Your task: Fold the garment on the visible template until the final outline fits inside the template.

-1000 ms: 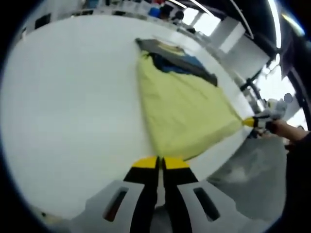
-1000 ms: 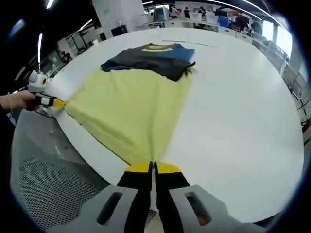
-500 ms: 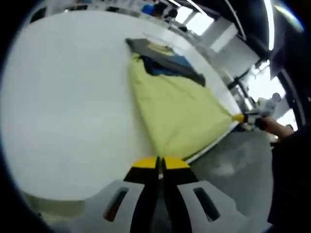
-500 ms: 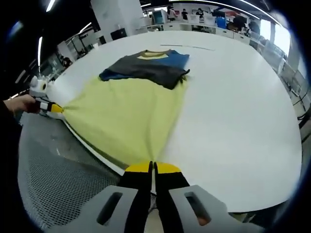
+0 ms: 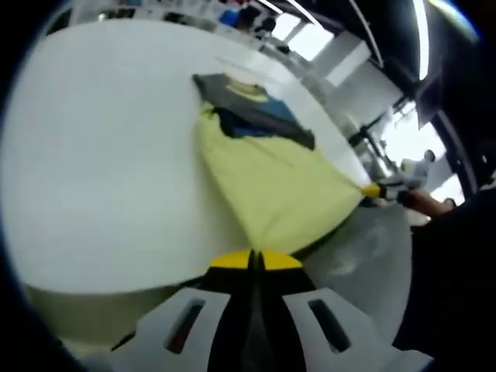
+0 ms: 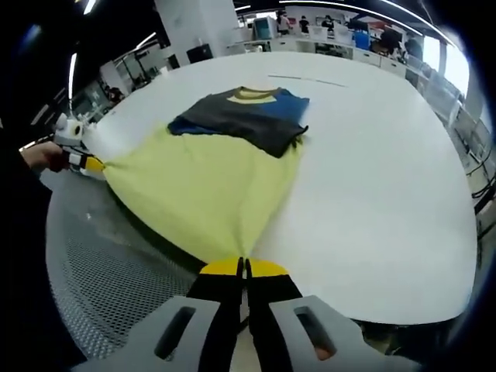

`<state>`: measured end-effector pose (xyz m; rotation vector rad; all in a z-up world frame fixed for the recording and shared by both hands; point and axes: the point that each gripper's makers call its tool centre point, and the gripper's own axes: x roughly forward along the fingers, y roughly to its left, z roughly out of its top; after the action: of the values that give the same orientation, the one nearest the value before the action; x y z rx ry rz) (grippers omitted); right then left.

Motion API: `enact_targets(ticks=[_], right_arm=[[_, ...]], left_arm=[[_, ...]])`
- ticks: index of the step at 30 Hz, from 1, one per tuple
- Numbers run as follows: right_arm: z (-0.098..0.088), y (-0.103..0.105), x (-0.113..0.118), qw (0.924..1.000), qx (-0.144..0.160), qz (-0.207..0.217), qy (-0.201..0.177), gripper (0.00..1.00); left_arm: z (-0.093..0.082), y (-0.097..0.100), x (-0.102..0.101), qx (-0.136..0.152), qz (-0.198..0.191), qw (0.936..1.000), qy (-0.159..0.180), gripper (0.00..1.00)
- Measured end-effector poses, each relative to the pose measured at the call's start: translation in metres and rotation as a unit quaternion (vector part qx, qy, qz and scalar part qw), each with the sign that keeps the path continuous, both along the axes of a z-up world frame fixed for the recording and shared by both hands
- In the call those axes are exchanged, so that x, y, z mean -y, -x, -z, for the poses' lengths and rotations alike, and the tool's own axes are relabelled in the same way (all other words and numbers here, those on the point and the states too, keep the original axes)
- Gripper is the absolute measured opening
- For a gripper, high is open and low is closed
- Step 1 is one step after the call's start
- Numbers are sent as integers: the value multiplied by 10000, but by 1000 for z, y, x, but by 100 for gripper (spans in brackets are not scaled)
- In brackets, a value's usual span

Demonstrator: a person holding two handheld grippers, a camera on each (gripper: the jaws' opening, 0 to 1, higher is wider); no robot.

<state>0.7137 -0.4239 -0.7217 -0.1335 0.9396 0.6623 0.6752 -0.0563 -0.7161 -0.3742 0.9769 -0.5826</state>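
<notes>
Both grippers have drawn the garment [image 6: 209,186] hem past the table [image 6: 372,201] edge.

Both views low, from opposite garment [image 5: 271,186] corners, across the shared white table [image 6: 372,155].

Grey tongs [image 5: 256,260] with black jaws, yellow tips; dark sleeve [image 5: 457,240].
</notes>
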Motion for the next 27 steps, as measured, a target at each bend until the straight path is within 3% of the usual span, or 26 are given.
enact_targets(ticks=[11, 27], right_arm=[[-19, 11, 3, 9997, 215, -80, 71, 2], [-48, 27, -2, 9986, 328, -409, 63, 2]], left_arm=[[-14, 11, 3, 70, 152, 9998, 63, 0], [-54, 31, 0, 166, 273, 9992, 253, 0]])
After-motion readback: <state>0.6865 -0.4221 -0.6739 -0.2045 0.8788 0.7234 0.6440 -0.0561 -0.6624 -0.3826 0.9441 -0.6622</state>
